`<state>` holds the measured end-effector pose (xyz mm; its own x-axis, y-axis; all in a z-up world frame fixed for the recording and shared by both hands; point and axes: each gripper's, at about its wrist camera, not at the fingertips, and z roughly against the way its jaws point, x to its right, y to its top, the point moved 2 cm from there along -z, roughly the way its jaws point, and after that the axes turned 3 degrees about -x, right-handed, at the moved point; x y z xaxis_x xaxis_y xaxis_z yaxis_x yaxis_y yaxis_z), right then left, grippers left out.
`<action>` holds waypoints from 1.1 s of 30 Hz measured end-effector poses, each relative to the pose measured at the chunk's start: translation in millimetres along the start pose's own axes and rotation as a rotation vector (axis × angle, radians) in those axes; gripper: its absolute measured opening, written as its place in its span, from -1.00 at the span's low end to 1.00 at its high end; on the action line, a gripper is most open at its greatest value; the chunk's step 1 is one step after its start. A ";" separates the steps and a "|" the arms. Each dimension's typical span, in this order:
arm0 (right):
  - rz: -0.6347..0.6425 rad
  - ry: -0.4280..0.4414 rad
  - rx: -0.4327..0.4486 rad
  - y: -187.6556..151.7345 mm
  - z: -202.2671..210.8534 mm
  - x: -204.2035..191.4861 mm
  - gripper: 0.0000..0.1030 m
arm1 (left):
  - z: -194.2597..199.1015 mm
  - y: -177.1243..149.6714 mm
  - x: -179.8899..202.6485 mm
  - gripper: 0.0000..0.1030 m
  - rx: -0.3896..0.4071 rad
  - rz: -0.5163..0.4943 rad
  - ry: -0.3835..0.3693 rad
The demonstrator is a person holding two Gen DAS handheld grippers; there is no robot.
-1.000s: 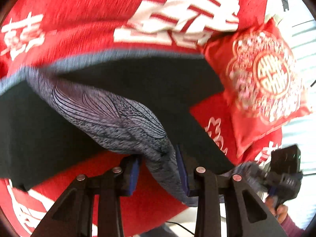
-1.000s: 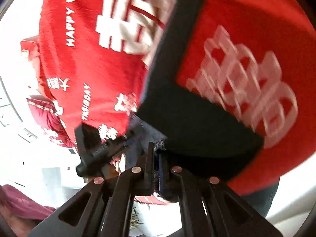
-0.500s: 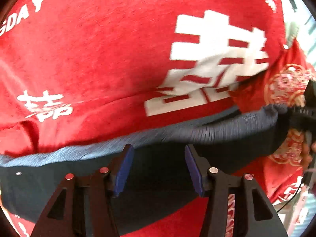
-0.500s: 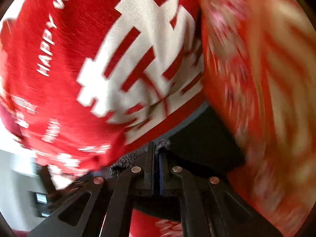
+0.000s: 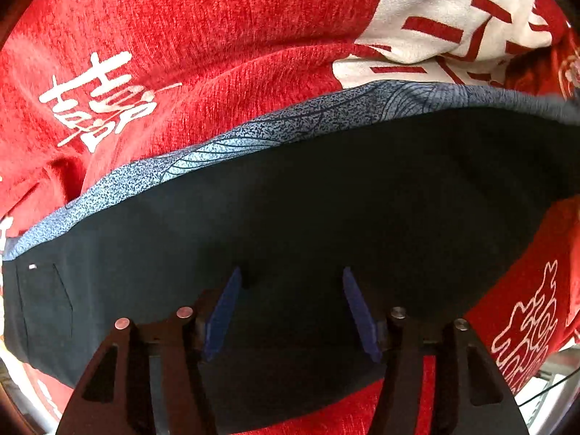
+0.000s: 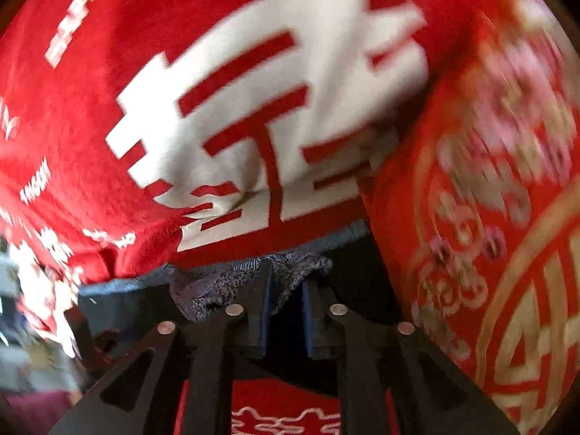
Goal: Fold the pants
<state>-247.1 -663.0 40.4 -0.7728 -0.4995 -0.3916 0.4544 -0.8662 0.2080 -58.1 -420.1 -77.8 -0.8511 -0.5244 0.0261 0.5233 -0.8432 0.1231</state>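
Pants (image 5: 326, 199): dark navy, w/ a blue-grey speckled band of fine curved lines along the edge. Blanket (image 5: 217, 36): red w/ big white characters (some small white lettering too). Cushion (image 6: 489, 217): red, gold and pink ornament, blurred.

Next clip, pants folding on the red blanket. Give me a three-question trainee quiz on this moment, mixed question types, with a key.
1. True or false: the left gripper has its fingers spread apart above the dark pants, gripping nothing.
2. Multiple choice: what lies between the right gripper's fingers? A) a corner of the red blanket B) the patterned grey-blue fabric of the pants C) the red and gold cushion
3. Fill in: in the left wrist view, the patterned band runs along the pants' ____ edge, next to the blanket.

Key: 1 true; 2 B; 3 far (upper)
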 end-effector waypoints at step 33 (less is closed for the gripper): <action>-0.146 -0.166 -0.037 -87.9 -41.0 59.5 -0.25 | 9.1 -8.2 -3.6 0.34 -0.037 0.043 -0.005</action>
<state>-314.8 -615.9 -37.9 -0.8927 -0.3672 -0.2613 0.3456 -0.9299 0.1261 -59.7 -410.3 -69.9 -0.8277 -0.5600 0.0361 0.5608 -0.8235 0.0851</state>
